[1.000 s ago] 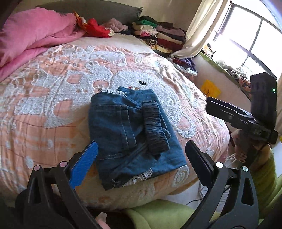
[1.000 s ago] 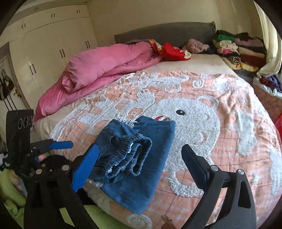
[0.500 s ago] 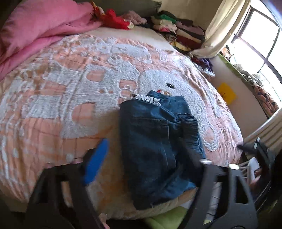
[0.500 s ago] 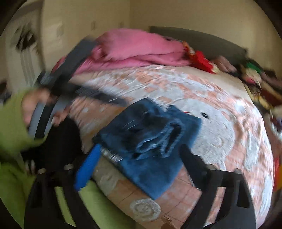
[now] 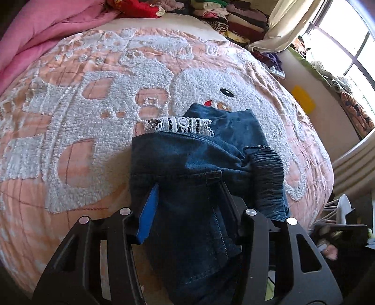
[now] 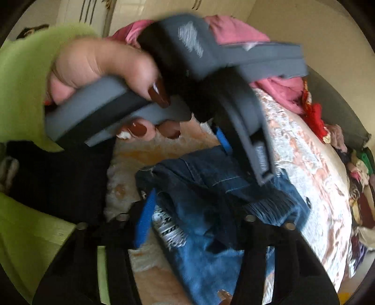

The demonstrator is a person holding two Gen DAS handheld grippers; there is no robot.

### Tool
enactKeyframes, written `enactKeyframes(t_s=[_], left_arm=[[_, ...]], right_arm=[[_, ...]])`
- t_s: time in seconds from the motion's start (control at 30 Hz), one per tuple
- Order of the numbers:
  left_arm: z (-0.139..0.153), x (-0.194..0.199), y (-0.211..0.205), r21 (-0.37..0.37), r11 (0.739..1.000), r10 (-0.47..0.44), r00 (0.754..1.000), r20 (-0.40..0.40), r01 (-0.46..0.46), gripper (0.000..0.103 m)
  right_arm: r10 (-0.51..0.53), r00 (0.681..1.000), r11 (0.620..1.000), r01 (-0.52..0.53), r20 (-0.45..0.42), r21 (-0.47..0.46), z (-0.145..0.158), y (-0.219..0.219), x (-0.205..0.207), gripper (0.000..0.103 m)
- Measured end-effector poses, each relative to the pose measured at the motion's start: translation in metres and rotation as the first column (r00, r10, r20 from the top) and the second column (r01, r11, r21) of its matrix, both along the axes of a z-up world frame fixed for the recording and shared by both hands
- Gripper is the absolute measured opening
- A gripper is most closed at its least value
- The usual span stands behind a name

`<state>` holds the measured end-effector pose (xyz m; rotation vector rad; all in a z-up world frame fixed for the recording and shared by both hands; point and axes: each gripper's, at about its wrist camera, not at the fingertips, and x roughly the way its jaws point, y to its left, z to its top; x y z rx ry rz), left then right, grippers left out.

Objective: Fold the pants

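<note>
Folded blue denim pants [image 5: 201,169] with a white lace hem and a dark elastic waistband lie on the near edge of the bed. My left gripper [image 5: 187,194] is down over the near part of the pants, its jaws partly closed with denim bunched between them. In the right wrist view the pants [image 6: 211,192] sit between the fingers of my right gripper [image 6: 194,211], whose jaws have also narrowed around the cloth. That view is blurred. The left gripper's grey body and the hand holding it [image 6: 164,77] fill the top of that view.
A peach bedspread [image 5: 93,117] with a white elephant pattern covers the bed. A pink duvet [image 5: 35,30] lies at the far left, and stacked clothes [image 5: 234,16] sit at the headboard. A window and radiator are on the right.
Both grippers moved from open and hovering at the bed's edge down onto the pants, and their jaws narrowed around the denim. The right gripper swung in beside the left one.
</note>
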<state>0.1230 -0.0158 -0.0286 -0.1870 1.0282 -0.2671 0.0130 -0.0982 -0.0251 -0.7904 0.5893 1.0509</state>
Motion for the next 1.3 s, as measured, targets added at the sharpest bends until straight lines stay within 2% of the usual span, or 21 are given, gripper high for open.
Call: enactKeyframes(t_s=[0.03,0.13,0.23,0.37,0.43,0.63,0.8,0.9,1.03,1.1,1.17,1.3], left_arm=[[-0.001,0.001,0.000,0.004,1.000,-0.001,1.000,0.000,0.001,0.042],[-0.003,0.002,0.001,-0.002,1.000,-0.002,1.000,-0.002,0.002,0.042],[-0.003,0.003,0.000,-0.006,1.000,-0.006,1.000,0.007,0.006,0.043],[-0.004,0.002,-0.001,-0.010,1.000,-0.002,1.000,0.017,0.002,0.045],[-0.003,0.000,-0.001,-0.009,1.000,-0.003,1.000,0.024,0.003,0.045],[0.000,-0.004,-0.002,-0.011,1.000,0.005,0.999,0.040,-0.005,0.049],[0.004,-0.008,-0.002,-0.013,1.000,0.014,0.998,0.054,-0.013,0.054],[0.009,-0.011,-0.001,-0.018,1.000,0.019,0.998,0.067,-0.018,0.057],[0.017,-0.017,0.000,-0.021,0.999,0.027,0.996,0.089,-0.025,0.062],[0.022,-0.020,0.000,-0.024,0.999,0.029,0.995,0.099,-0.026,0.063],[0.027,-0.024,0.000,-0.027,0.999,0.030,0.993,0.113,-0.027,0.066],[0.039,-0.033,0.001,-0.025,0.999,0.037,0.989,0.144,-0.034,0.076]], right_arm=[[0.012,0.999,1.000,-0.012,-0.046,0.001,-0.003,0.001,0.004,0.008],[0.044,0.994,0.999,-0.042,-0.104,0.026,0.002,-0.007,0.000,0.007],[0.059,0.994,0.998,-0.056,-0.097,0.034,0.006,-0.022,-0.015,0.007],[-0.010,0.989,1.000,0.010,-0.146,0.001,-0.020,-0.026,-0.012,0.009],[-0.028,0.984,0.999,0.034,-0.178,0.032,-0.022,-0.027,-0.012,0.012],[-0.068,0.964,0.990,0.097,-0.257,0.102,-0.010,-0.038,-0.008,0.017],[-0.086,0.954,0.982,0.130,-0.286,0.139,0.008,-0.051,-0.011,0.021],[-0.099,0.948,0.972,0.158,-0.303,0.176,0.021,-0.062,-0.012,0.028],[-0.138,0.943,0.948,0.215,-0.304,0.235,0.043,-0.079,-0.009,0.048],[-0.158,0.941,0.936,0.239,-0.298,0.257,0.052,-0.085,-0.006,0.053],[-0.191,0.939,0.921,0.272,-0.285,0.280,0.061,-0.091,-0.003,0.068],[-0.243,0.931,0.885,0.328,-0.272,0.330,0.075,-0.102,0.003,0.071]])
